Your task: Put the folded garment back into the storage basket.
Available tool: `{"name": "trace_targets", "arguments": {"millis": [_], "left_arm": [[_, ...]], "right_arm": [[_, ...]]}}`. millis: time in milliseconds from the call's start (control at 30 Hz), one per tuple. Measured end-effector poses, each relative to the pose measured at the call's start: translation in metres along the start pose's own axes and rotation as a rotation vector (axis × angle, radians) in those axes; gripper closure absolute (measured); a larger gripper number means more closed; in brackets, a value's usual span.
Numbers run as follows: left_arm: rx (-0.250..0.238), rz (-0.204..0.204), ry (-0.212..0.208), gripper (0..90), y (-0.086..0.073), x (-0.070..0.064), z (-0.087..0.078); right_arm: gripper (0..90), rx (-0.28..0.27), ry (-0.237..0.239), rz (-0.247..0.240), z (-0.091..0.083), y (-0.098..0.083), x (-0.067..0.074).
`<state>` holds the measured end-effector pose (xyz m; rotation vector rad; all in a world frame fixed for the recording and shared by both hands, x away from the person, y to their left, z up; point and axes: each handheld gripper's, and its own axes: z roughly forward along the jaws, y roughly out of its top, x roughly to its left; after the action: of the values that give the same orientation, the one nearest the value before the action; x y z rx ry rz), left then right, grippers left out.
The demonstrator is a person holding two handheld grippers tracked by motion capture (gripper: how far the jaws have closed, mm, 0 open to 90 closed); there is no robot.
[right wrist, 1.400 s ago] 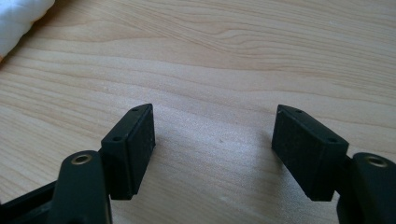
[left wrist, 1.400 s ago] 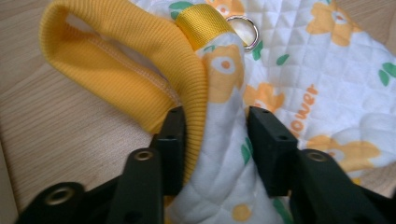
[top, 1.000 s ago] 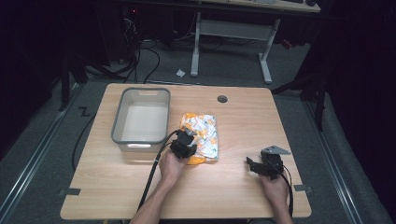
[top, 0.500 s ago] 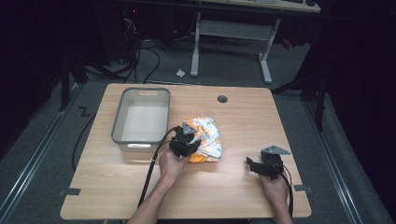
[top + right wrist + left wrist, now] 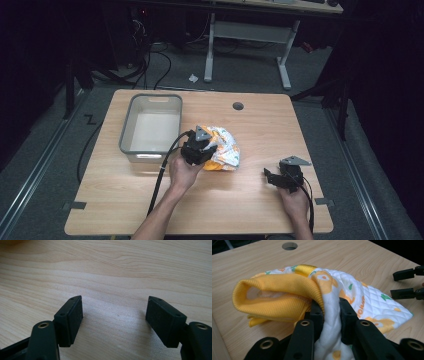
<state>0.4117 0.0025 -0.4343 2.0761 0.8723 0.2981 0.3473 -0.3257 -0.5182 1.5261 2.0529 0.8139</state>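
A quilted white garment with orange and green prints and a yellow ribbed cuff (image 5: pixel 279 293) lies bunched at the table's middle (image 5: pixel 222 150). My left gripper (image 5: pixel 202 150) is shut on a fold of it (image 5: pixel 329 315); the white cloth is pinched between both pads and its near edge is lifted off the wood. My right gripper (image 5: pixel 272 177) rests low at the right front of the table, open, with only bare wood between its pads (image 5: pixel 113 315). That gripper's two black jaw tips also show at the right edge of the left gripper view (image 5: pixel 409 283).
A grey-rimmed translucent bin (image 5: pixel 150 98) stands at the table's left rear, close beside the garment. A round cable hole (image 5: pixel 238 106) sits near the far edge. The left gripper's cable (image 5: pixel 162 175) trails toward the front edge. Dark floor and desk legs lie beyond.
The left gripper has risen with the cloth, bunching the garment up and pulling it off the wood. The right gripper has stayed where it was.
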Motion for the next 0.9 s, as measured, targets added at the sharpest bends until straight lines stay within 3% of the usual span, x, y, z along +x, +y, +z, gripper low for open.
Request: {"name": "trace_targets", "arguments": {"millis": [100, 333, 900], "left_arm": [[-0.014, -0.020, -0.033, 76.9, 0.005, 0.003, -0.005], [-0.037, -0.016, -0.037, 76.9, 0.015, 0.009, -0.015], [-0.090, 0.030, 0.010, 77.0, 0.046, 0.037, -0.054]], "right_arm": [[30.3, 0.000, 0.000, 0.000, 0.000, 0.000, 0.000], [30.2, 0.001, 0.000, -0.001, 0.000, 0.000, 0.000], [30.2, 0.000, 0.001, 0.000, 0.000, 0.000, 0.000]]}}
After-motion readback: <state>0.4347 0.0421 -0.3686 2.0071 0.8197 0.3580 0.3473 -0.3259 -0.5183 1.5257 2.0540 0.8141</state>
